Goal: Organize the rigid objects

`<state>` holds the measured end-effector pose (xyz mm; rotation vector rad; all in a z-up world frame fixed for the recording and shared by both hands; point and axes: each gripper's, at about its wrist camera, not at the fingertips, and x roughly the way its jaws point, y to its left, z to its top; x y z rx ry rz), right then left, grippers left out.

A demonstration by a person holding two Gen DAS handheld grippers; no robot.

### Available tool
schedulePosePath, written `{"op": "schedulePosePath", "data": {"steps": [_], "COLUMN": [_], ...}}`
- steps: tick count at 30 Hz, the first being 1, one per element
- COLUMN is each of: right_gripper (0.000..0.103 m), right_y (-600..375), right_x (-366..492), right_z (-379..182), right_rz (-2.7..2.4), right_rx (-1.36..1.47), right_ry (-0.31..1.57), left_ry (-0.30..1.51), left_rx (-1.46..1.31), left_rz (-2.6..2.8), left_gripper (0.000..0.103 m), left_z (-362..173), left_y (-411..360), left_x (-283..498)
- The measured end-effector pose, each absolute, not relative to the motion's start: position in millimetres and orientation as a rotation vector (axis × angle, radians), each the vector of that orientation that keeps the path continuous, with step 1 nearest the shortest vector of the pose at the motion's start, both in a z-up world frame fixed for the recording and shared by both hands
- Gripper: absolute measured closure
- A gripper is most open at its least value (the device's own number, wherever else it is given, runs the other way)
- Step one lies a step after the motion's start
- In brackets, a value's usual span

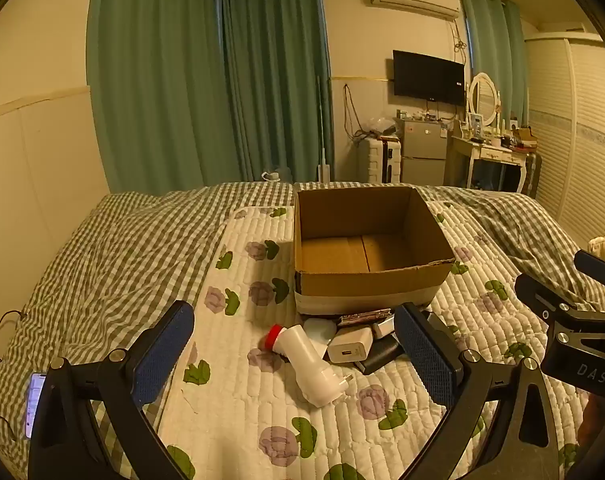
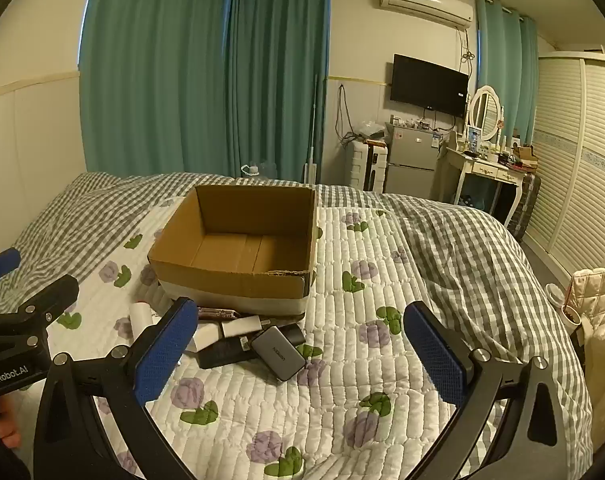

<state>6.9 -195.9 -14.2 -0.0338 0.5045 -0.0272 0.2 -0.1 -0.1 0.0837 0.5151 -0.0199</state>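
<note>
Small rigid gadgets lie heaped on the white quilted floral bedspread (image 2: 342, 380), just in front of the open brown cardboard box (image 1: 366, 248): a white plug-in device with a red cap (image 1: 306, 360), a white USB charger cube (image 1: 349, 345) and a grey rectangular adapter (image 2: 278, 353). We hold our left gripper (image 1: 298, 360) and right gripper (image 2: 298, 354) wide open above the bed, each gripping nothing.
</note>
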Motion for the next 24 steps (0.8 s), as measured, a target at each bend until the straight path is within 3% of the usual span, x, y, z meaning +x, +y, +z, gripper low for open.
{"op": "schedulePosePath", "data": {"steps": [24], "right_gripper": [0.0], "right_y": [-194.8], "right_x": [4.8], "right_z": [-21.6], "right_rz": [-0.01], "right_rx": [-0.044], "right_ry": [0.519], "left_ry": [0.516], "left_rx": [0.074], "left_rz": [0.002], "left_gripper": [0.001], "left_z": [-3.9], "left_y": [2.8], "left_x": [0.7]}}
